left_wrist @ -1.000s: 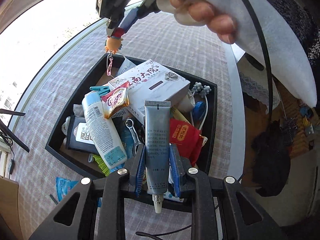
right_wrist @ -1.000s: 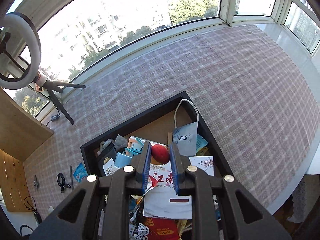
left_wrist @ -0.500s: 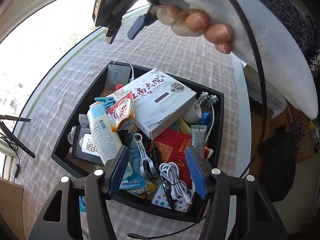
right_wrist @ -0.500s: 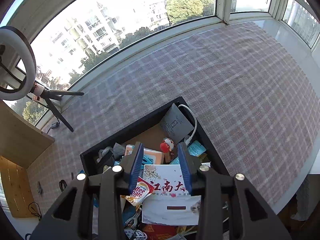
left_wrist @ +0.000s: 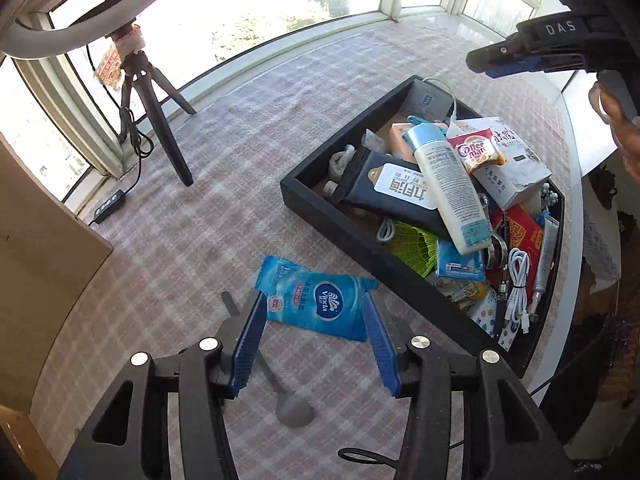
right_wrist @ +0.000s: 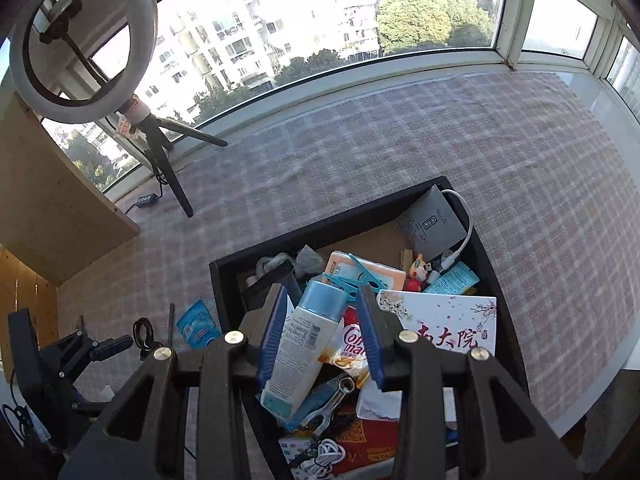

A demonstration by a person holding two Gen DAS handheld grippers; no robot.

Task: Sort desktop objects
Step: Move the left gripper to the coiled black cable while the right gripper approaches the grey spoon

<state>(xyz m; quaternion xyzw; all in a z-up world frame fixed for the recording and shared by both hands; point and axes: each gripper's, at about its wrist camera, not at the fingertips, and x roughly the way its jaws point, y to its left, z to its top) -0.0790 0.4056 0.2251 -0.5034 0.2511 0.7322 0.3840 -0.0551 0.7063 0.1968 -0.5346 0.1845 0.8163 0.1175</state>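
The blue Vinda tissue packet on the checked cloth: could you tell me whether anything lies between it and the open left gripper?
Nothing visible does. The blue Vinda tissue packet lies flat between the spread fingers of the left gripper; only a grey metal spoon sits beside it, under the left finger.

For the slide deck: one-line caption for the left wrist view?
Open left gripper hovers over a blue tissue pack lying beside the cluttered black tray.

Bright daylight floods in through the windows (right_wrist: pixel 320 32), overexposed in the left view. Strong fisheye bending warps the edges; dark vignette fills the corners. Focus stays sharp.
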